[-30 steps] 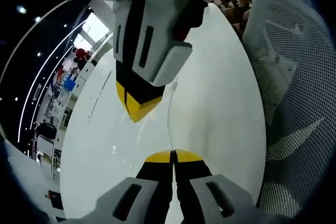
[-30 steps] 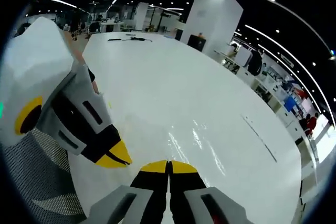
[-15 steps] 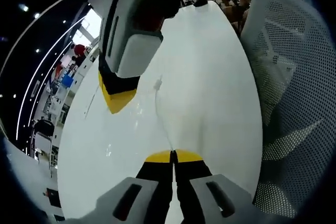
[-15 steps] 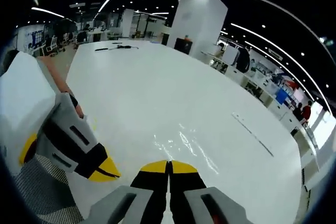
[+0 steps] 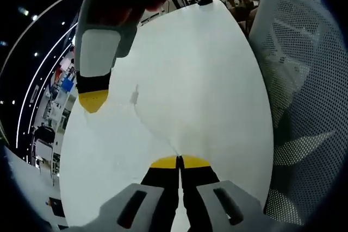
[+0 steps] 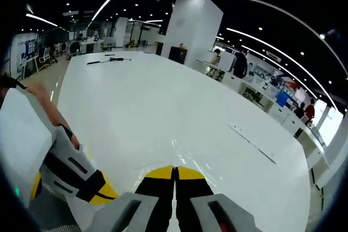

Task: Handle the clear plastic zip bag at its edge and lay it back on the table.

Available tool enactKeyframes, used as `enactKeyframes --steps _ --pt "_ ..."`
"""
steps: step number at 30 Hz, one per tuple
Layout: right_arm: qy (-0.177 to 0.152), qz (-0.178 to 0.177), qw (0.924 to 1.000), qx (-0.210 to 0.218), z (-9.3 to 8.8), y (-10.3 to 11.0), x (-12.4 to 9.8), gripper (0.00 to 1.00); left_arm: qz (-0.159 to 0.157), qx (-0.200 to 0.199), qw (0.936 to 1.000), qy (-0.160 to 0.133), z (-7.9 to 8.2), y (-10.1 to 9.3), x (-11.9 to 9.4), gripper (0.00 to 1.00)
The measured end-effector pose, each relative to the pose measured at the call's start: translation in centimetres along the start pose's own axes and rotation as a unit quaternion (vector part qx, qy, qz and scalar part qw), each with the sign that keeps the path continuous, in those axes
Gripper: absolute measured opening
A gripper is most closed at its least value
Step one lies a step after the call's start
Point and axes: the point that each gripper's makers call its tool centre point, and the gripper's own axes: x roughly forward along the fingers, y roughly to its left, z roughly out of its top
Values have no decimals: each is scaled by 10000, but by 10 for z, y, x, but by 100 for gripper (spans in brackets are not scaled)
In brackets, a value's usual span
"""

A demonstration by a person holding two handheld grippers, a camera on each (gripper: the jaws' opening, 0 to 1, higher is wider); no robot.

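Bag (image 5: 142, 113) thin, limp, slick, near weightless; both grippers, left (image 5: 179, 161) and right (image 6: 174, 172), clamped together on its edge over the table (image 5: 217, 80) — best hold.

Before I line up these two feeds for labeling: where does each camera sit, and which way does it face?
Left gripper view: rides the left tongs, facing along the white table and clear zip bag; right tongs enter upper left, mesh chair beside.
Right gripper view: rides the right tongs, facing down the table into the office; left tongs and a hand show lower left.
Shared: table, bag, both tongs.
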Motion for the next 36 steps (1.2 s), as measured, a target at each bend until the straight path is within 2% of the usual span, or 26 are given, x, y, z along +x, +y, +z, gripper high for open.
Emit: enactKeyframes --steps 27,36 --pt "-136 96 9995 -263 18 3 -5 0 193 -446 9988 64 -6 6 1 0" --pt "-124 106 9995 -266 15 4 -4 0 232 -516 9984 95 -7 5 0 0"
